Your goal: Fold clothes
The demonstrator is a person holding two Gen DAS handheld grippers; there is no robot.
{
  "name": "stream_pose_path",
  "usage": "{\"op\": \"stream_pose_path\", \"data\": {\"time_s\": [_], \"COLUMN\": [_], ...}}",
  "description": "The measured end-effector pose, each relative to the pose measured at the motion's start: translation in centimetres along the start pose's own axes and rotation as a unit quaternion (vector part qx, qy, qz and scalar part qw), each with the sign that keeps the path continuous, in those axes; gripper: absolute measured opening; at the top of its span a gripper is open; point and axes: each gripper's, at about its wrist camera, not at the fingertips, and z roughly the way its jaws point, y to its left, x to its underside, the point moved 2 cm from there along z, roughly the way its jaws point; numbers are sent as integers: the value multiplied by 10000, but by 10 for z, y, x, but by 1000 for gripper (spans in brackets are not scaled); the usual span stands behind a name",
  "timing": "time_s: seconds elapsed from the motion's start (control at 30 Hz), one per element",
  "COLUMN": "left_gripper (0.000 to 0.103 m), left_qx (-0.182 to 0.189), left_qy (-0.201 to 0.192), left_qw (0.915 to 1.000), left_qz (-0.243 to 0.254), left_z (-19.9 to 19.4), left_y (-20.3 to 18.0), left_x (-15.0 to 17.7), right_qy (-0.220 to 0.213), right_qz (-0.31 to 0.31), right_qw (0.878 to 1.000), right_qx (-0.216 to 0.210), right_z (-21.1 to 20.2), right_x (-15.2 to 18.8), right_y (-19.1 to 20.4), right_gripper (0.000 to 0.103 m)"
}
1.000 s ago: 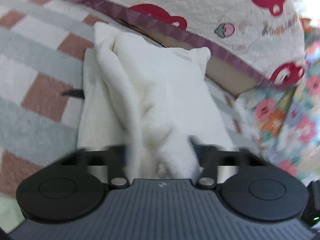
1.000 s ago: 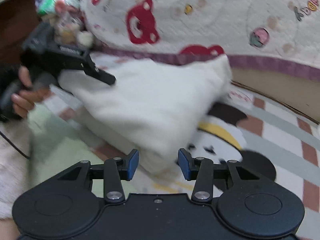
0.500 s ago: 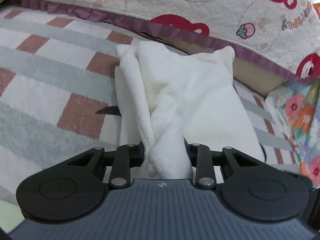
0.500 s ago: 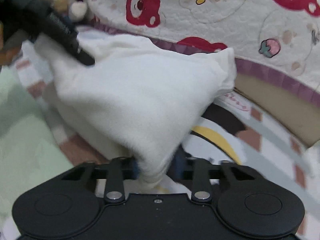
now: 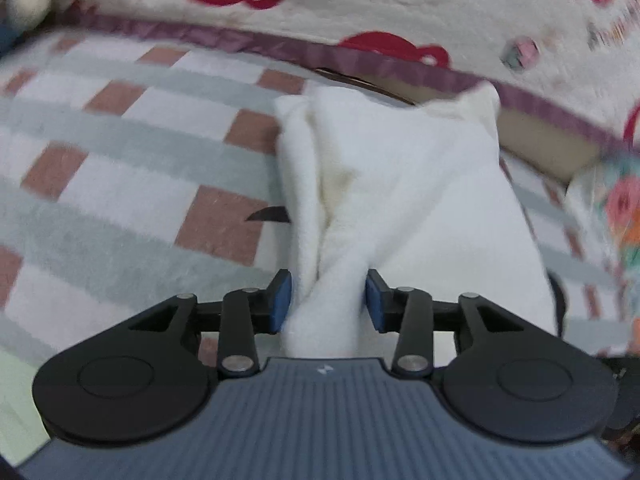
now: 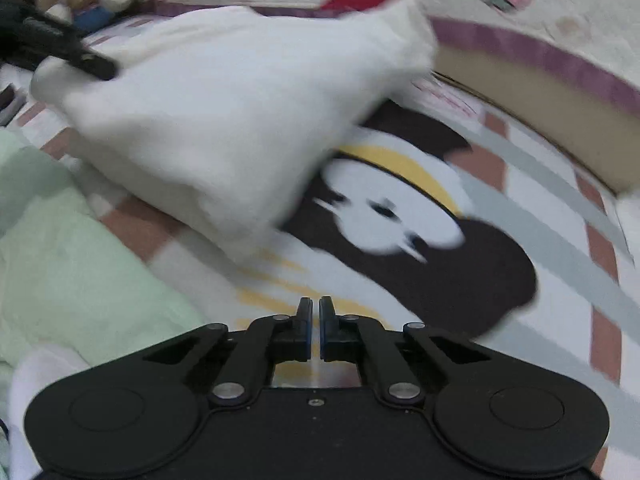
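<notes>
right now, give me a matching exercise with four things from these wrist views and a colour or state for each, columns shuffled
Things:
1. white garment
2. right tool
3. folded cloth at the left edge of the right wrist view
4. quilt border

Colour or state:
A. purple
B. shut, with nothing between its tips
C. bunched between the tips of the left tool, whose jaws are opening
D. pale green

Pairs: 1-C, 2-B, 3-D, 4-A
</notes>
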Motion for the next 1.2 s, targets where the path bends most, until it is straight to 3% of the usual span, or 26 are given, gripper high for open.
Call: {"op": "stream_pose_path", "data": {"time_s": [0.1,0.23,0.37,0.43,0.5,0.57,0.63,0.73,0.87,0.93,0.97,1.0,1.07,1.2], "left_gripper": [43,41,42,43,53,53,52,54,66,62,32,13,11,10], "left_qx": [-175,-224,146,309,465,554,249,-49,727,946,893,841,688,446], "left_qy": [-126,-70,29,-17,-209,-137,300,300,261,90,-110,-311,-752,-888], "left_qw": [9997,9995,9999,9994,9987,9982,9987,9957,9962,9951,9948,9937,9893,9888], "left_qz": [70,194,-72,-121,46,158,317,877,409,265,466,667,1046,1110], "left_z": [-13,-23,-28,-28,-22,-4,28,69,114,120,118,116,110,112], "left_y": [-2,-6,-2,-5,-12,-13,-15,-21,-4,2,0,-2,-5,2], "left_x": [-4,-1,-9,-28,-52,-71,-87,-99,-109,-108,-107,-107,-103,-104], "right_qy": [-284,-849,-1175,-1249,-1332,-1361,-1307,-1315,-1318,-1257,-1211,-1140,-988,-929], "right_qz": [453,411,-278,-808,-1245,-1338,-1179,-1024,-953,-956,-942,-843,-579,-673], "right_qw": [9985,9951,9899,9845,9776,9754,9764,9765,9771,9771,9773,9783,9798,9761], "right_qx": [-69,-281,-736,-935,-1055,-1104,-1253,-1364,-1371,-1428,-1464,-1512,-1638,-1846], "right_z": [-15,-29,-29,-23,-16,-8,2,11,16,17,17,18,20,23], "right_x": [-1,-33,-72,-89,-103,-113,-119,-116,-108,-109,-111,-113,-118,-129], "right_y": [-23,-27,-2,17,33,42,48,57,61,55,52,50,47,61], "right_gripper": [12,15,30,31,32,33,33,36,40,40,41,41,44,52]}}
